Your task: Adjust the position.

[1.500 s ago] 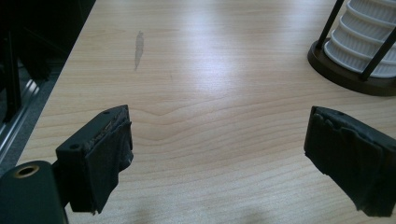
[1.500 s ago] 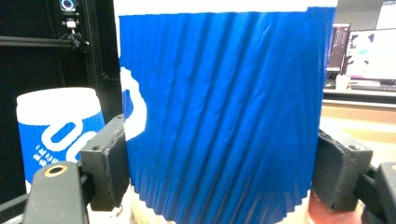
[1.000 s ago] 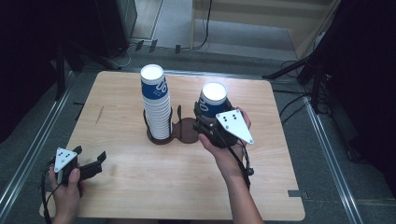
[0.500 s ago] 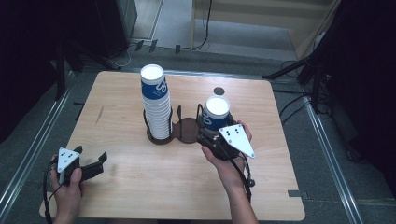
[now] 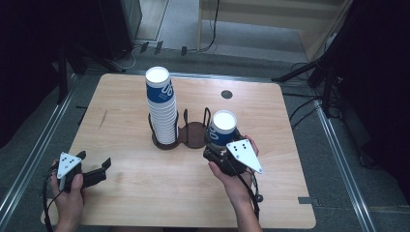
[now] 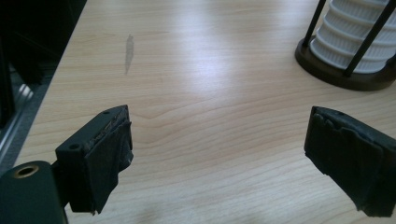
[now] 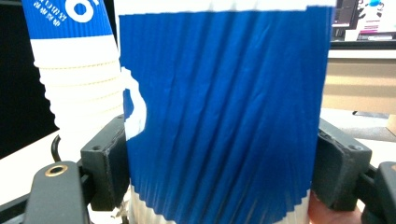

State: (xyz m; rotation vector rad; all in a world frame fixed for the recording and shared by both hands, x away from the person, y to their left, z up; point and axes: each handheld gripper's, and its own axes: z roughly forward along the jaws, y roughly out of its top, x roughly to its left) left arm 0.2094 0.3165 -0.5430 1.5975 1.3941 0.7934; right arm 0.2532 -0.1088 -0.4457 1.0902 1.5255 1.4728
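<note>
On the wooden table (image 5: 145, 193), a tall cup stack (image 5: 161, 108) stands in the dark holder (image 5: 193, 135) mid-table. Right of it, the right gripper (image 5: 217, 147) clamps one blue cup (image 5: 223, 126) between its jaws. Near left, the left gripper (image 5: 99, 170) rests, jaws wide and empty.

The person's left hand (image 5: 70, 200) holds the black left claw (image 5: 94, 170) low at the near left corner of the light wooden counter (image 5: 125, 203), jaws spread wide with nothing between them. The right hand (image 5: 235, 181) grips the right claw (image 5: 220, 147) near the counter's middle, jaws pressed against both sides of a blue ribbed paper cup (image 7: 219, 112), forearm entering from the bottom edge
</note>
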